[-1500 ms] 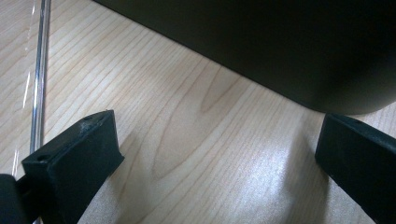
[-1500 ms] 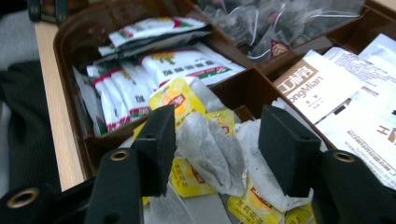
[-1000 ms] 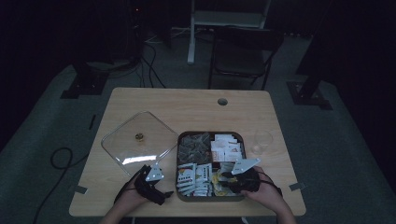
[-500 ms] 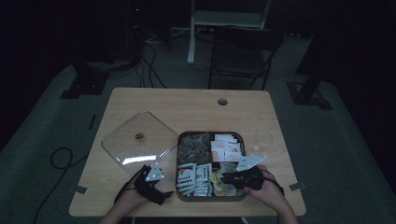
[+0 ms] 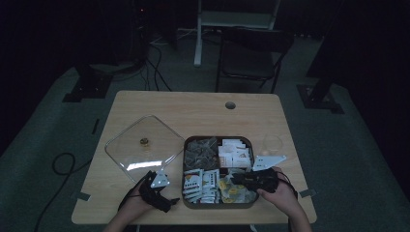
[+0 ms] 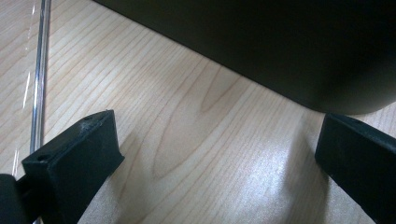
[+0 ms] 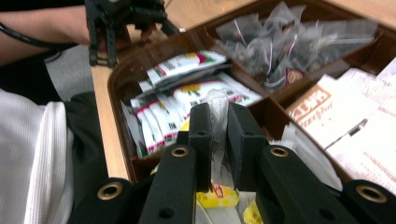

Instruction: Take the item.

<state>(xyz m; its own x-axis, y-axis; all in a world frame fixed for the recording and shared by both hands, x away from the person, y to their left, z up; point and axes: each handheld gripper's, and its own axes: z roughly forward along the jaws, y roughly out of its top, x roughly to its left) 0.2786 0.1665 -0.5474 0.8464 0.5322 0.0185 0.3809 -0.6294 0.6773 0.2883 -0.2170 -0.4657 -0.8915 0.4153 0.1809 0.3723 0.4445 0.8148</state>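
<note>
Right claw pinches a clear packet; left claw gapes wide, empty.

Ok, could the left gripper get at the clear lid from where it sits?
Probably yes. The left gripper rests open on the table, its jaws bare, and the clear lid lies just ahead of it with nothing between. The tray stands off to the side.

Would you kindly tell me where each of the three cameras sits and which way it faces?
High view: above the person's side, looking forward and down on the wooden table; both forearms enter below.
Left gripper view: on the left tongs, open, facing bare tabletop by the dark compartment tray.
Right gripper view: on the right tongs, shut on a clear plastic sachet; a forearm shows.
All three share the tray.
</note>
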